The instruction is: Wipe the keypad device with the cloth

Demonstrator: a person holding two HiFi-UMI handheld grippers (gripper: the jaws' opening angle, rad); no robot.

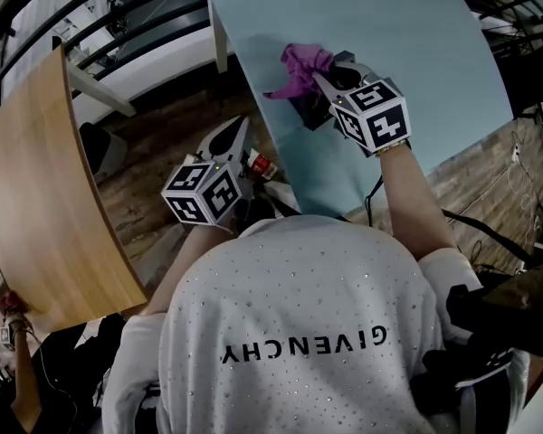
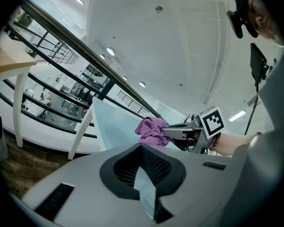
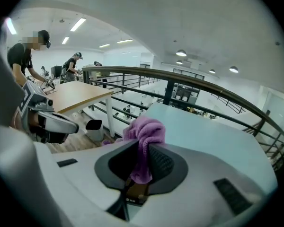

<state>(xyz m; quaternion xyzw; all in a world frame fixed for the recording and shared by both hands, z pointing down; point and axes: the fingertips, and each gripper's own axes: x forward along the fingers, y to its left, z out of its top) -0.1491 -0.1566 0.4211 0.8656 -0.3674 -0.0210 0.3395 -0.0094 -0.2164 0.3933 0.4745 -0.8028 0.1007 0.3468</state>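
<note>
- While the right tool (image 1: 324, 81) is clamped on the purple cloth (image 1: 301, 64), the bunched fabric stands up from between its jaws and spills past the tip toward 10 o'clock.
- Just under that tip, at about 7 o'clock, sits a small dark block that I take for the keypad device (image 1: 308, 112). It lies on the pale blue tabletop (image 1: 416, 52), near the tabletop's left edge. The cloth looks to be at or just above it; whether they touch I cannot tell.
- Off at 8 o'clock and well apart, the left tool (image 1: 238, 127) hangs over the wooden floor (image 1: 167, 129) beside the tabletop. Its jaws are drawn together on nothing.
- A small red object (image 1: 260, 163) shows just beside the left tool at 4 o'clock. I can't make out what it is.
- The cloth looks soft and light, a crumpled wad that will flatten under pressure and drag easily. The grip through the middle of the bunch seems sound, leaving loose folds to do the wiping.
- The device looks small, rigid and likely light, so it may skid when rubbed. Steadying it by its sides with the free tool would be sensible.
</note>
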